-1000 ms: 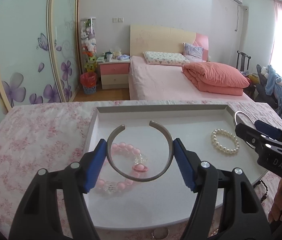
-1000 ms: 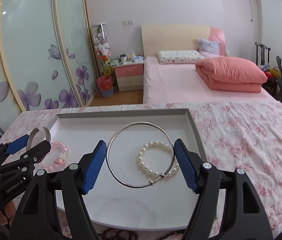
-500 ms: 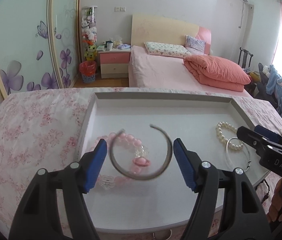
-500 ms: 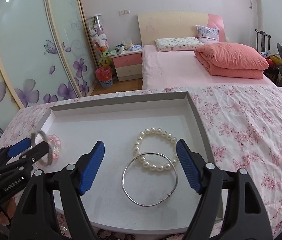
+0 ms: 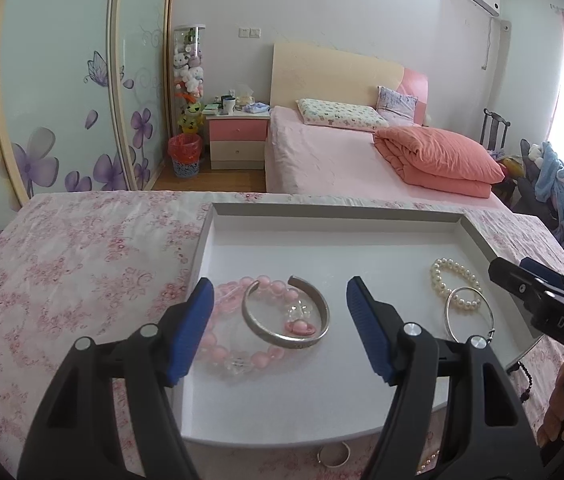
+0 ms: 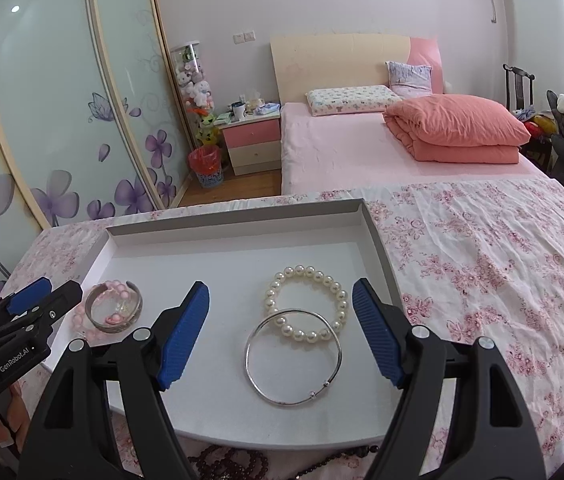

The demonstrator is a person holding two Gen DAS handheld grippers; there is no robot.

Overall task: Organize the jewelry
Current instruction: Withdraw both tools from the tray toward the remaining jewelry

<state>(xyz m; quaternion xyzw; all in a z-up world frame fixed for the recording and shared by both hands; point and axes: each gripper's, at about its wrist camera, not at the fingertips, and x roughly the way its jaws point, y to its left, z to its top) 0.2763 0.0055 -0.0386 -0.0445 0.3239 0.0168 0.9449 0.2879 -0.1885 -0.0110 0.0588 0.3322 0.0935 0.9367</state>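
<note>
A white tray (image 5: 361, 210) lies on a floral cloth. In it, a silver open cuff (image 5: 282, 336) rests on a pink bead bracelet (image 5: 218, 344). My left gripper (image 5: 280, 332) is open and empty just above and in front of them. In the right wrist view a thin silver bangle (image 6: 256, 380) lies flat, overlapping a pearl bracelet (image 6: 305, 272). My right gripper (image 6: 282, 336) is open and empty above them. The cuff (image 6: 100, 322) and pink beads (image 6: 116, 286) show at the tray's left.
A small ring (image 5: 333, 458) lies on the cloth in front of the tray (image 6: 242, 210). Dark bead strands (image 6: 234, 464) lie at the near edge. A bed (image 5: 341, 160), a nightstand (image 5: 238, 140) and wardrobe doors (image 5: 62, 100) stand behind.
Both grippers opened and pulled back. The cuff dropped from the left gripper onto the pink beads. The thin bangle dropped from the right gripper onto the pearl bracelet.
</note>
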